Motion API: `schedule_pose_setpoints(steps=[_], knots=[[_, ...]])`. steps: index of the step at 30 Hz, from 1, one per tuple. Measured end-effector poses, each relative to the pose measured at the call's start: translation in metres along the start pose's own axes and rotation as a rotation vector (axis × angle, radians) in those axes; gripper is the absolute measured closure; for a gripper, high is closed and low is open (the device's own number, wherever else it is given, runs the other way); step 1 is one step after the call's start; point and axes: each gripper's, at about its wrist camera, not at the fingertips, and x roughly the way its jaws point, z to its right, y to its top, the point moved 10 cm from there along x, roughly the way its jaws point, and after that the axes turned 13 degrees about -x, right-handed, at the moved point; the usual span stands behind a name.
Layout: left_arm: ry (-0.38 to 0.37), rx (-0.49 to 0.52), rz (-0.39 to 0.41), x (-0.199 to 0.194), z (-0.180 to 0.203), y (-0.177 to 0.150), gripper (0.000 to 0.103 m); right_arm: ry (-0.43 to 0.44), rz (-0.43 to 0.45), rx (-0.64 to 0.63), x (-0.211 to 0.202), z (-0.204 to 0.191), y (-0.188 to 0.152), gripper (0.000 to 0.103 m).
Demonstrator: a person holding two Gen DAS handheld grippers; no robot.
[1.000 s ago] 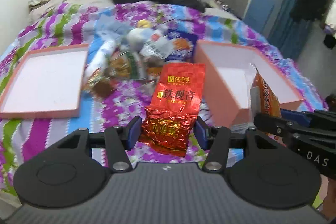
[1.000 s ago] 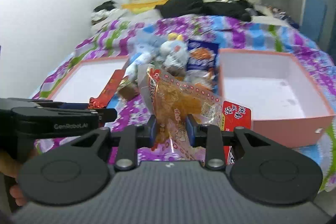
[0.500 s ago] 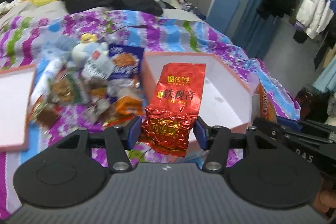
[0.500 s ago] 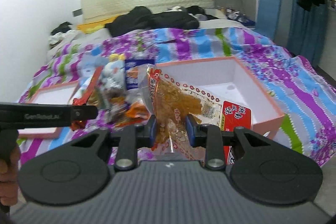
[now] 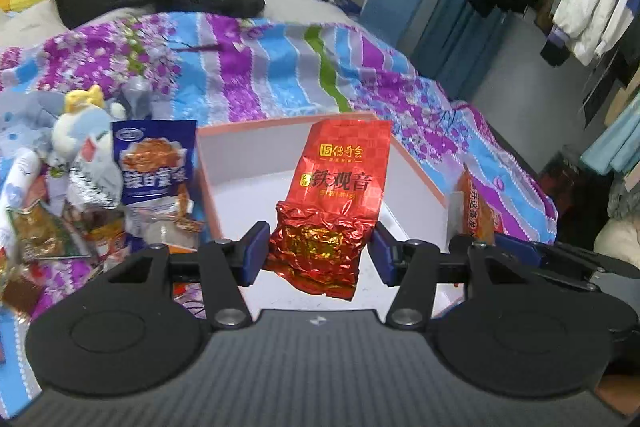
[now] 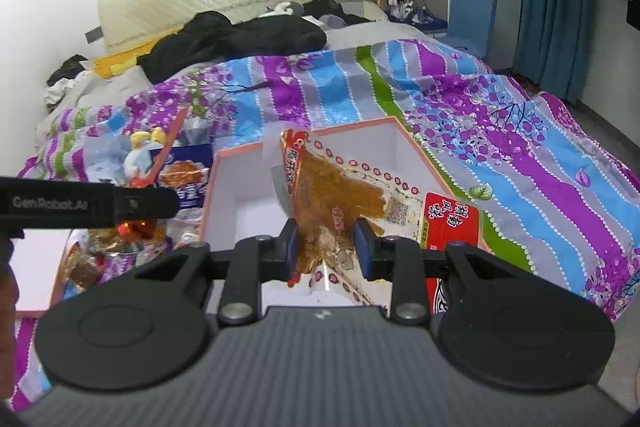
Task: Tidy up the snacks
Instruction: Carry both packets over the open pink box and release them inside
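Two packets clamped upright between jaws: red tea packet (image 5: 332,211) left, clear snack packet (image 6: 340,203) right.

The tea packet (image 5: 340,187) is glossy red foil with gold lettering. The box (image 5: 240,163) has salmon-pink outer walls and a white inside. At its nine o'clock lies a dark blue snack bag (image 5: 152,167) with an orange picture and white characters. The chicken-feet packet (image 6: 360,203) is clear with amber contents, a red-dotted edge and a red label. The bedspread (image 6: 500,147) bears purple, blue, grey and green stripes with purple blossoms.
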Motion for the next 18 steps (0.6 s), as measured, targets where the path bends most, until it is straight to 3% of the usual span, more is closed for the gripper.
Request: schedule_pose_setpoints(steps=[15, 16, 18], knots=[[0.038, -0.012, -0.139, 0.100, -0.009, 0.002, 0.042, 0.030, -0.170, 0.070, 0.092, 0.033, -0.032, 0.067], [0.039, -0.013, -0.148, 0.103, -0.011, 0.002, 0.041, 0.028, -0.176, 0.073, 0.094, 0.033, -0.033, 0.062], [0.044, -0.012, -0.160, 0.107, -0.014, 0.001, 0.025, 0.036, -0.187, 0.086, 0.098, 0.033, -0.036, 0.059]])
